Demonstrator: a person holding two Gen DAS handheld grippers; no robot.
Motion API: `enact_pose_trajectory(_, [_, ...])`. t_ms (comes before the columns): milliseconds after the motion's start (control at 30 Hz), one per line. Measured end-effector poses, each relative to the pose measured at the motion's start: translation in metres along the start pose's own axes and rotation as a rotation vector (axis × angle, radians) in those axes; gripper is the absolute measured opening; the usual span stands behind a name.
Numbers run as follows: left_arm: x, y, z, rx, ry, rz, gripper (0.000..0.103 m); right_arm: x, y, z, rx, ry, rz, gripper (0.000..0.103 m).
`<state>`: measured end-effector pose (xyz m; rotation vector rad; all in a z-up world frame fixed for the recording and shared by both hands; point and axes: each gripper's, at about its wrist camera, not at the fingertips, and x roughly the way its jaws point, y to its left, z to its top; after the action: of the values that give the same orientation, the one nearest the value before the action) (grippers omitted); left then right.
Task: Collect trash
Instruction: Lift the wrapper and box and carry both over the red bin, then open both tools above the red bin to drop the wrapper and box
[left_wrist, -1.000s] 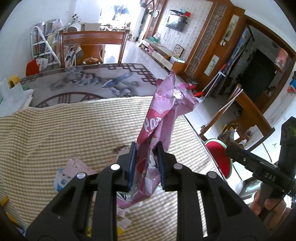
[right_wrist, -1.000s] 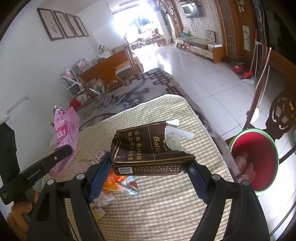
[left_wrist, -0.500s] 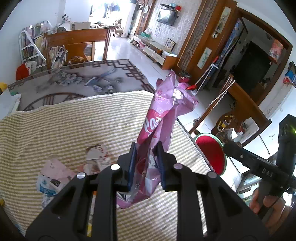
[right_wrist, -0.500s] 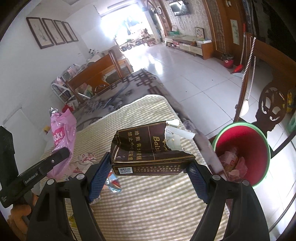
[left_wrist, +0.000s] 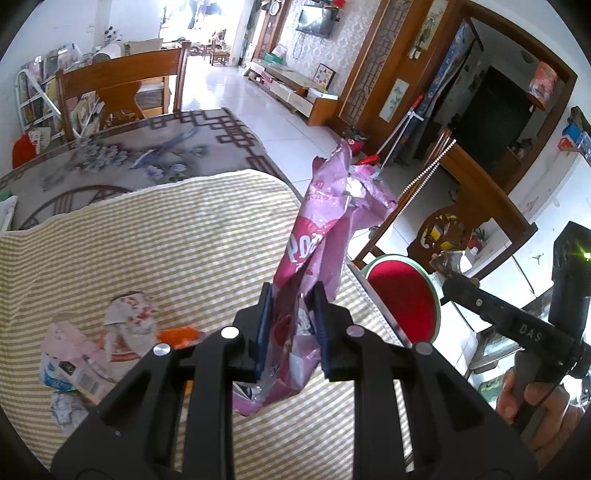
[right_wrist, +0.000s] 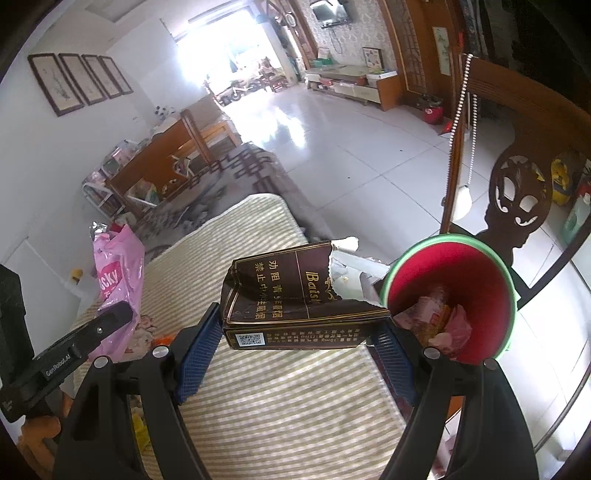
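My left gripper (left_wrist: 291, 328) is shut on a crumpled pink snack bag (left_wrist: 325, 229) that stands up from its pads, above the striped tablecloth (left_wrist: 166, 236). My right gripper (right_wrist: 295, 347) is shut on a torn dark brown carton (right_wrist: 295, 299) with gold lettering, held flat across its blue pads near the table's right edge. A red bin with a green rim (right_wrist: 454, 295) stands on the floor just right of the carton, with wrappers inside. The bin (left_wrist: 402, 295) also shows beyond the table edge in the left wrist view. The pink snack bag (right_wrist: 118, 280) hangs at the left of the right wrist view.
Loose wrappers and paper scraps (left_wrist: 92, 350) lie on the cloth at the left. A dark wooden chair back (right_wrist: 517, 199) rises behind the bin. A second table with a patterned grey cover (left_wrist: 122, 158) and a wooden chair (left_wrist: 122, 88) stand farther off. White tiled floor stretches beyond.
Both grippers have carried their loads rightward toward the table edge. The red bin now appears larger and closer in both views, right beside the carton. Both grips are unchanged.
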<state>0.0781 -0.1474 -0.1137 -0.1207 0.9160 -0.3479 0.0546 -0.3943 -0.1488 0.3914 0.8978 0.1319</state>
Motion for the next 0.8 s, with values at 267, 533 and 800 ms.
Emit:
enact_pose_trajectory(267, [0.025,-0.038,0.006,0.026,0.025,-0.042,0.021,-0.009,-0.037,0.009,0.026,-0.013,-0.018,0.076])
enact_pose_trajectory(533, [0.066,-0.092,0.016,0.076,0.076,-0.108,0.021,-0.017,-0.094,0.021,0.100,-0.022,-0.055,0.077])
enact_pose_trajectory(800, [0.122,-0.142,0.022,0.120,0.175,-0.169,0.021,-0.019,-0.147,0.027,0.189,-0.016,-0.083,0.077])
